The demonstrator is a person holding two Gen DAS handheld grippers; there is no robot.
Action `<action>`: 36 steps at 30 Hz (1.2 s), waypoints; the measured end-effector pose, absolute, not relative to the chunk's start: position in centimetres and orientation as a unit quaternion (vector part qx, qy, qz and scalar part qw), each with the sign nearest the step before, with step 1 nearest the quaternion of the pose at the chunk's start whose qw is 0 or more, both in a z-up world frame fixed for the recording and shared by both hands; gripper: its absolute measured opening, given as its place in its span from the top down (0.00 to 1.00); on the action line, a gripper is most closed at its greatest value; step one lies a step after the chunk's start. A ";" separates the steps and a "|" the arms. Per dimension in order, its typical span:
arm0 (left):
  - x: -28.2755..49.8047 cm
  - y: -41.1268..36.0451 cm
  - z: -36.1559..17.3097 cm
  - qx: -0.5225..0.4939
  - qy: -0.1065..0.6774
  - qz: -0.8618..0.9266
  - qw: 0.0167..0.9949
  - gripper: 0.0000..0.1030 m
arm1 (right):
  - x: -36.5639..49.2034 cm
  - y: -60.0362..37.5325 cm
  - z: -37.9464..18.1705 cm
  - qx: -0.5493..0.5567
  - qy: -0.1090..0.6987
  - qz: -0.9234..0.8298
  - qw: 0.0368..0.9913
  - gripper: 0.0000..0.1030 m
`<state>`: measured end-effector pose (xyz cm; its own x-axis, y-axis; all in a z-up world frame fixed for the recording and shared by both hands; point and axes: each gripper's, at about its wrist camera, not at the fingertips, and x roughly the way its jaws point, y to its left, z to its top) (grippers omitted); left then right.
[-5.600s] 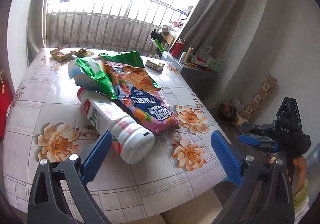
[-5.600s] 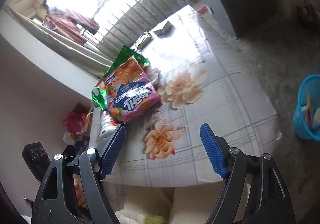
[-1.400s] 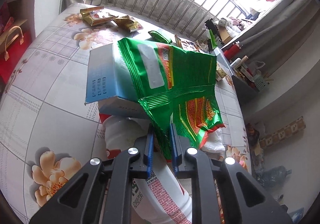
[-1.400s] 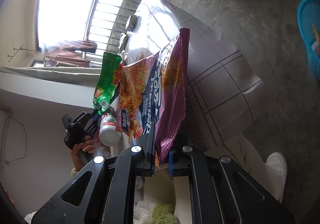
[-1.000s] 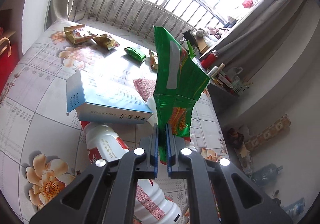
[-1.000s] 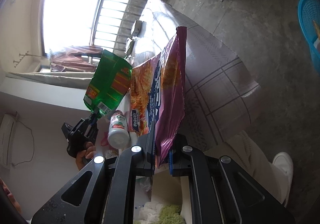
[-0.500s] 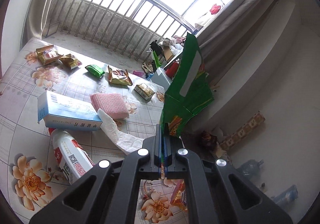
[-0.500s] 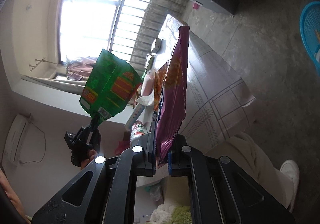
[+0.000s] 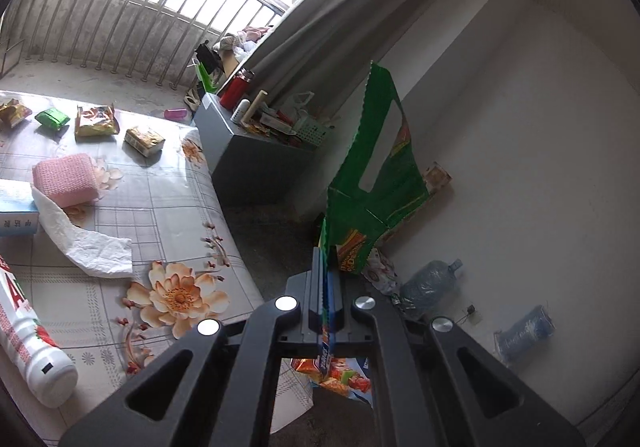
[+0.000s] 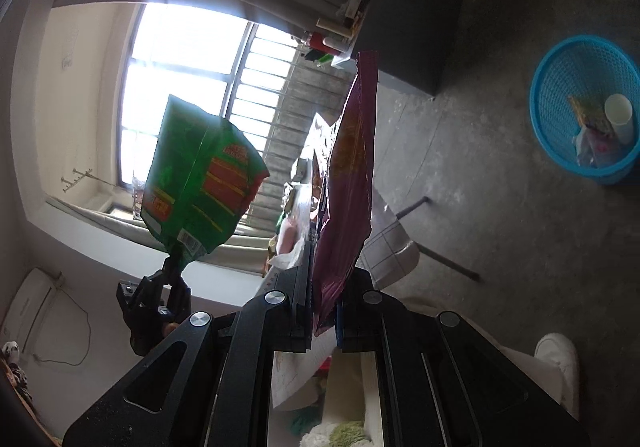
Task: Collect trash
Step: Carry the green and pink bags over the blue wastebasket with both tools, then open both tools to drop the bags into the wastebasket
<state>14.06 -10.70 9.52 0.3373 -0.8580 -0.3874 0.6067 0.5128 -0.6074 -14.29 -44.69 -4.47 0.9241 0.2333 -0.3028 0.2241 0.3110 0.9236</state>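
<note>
Both my grippers have swung off the table [image 9: 168, 207] toward the floor since a second ago. My left gripper [image 9: 326, 287] pinches one green bag [image 9: 372, 183], standing up from its jaws; my right gripper [image 10: 324, 303] clamps one pink bag [image 10: 348, 183]. One blue basket [image 10: 548, 127] sits far right, holding three pieces.
</note>
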 end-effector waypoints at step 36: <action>10.3 -40.3 -9.4 -0.108 0.595 -0.438 0.665 0.99 | -22.1 -56.6 -25.7 0.654 0.256 -0.311 0.640 0.43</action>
<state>10.29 -40.28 -9.37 -0.0923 -0.7114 -0.6967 0.4535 0.5929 -0.6654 -22.14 -56.62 -25.66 0.6759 -0.0638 -0.7342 0.7326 -0.0496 0.6788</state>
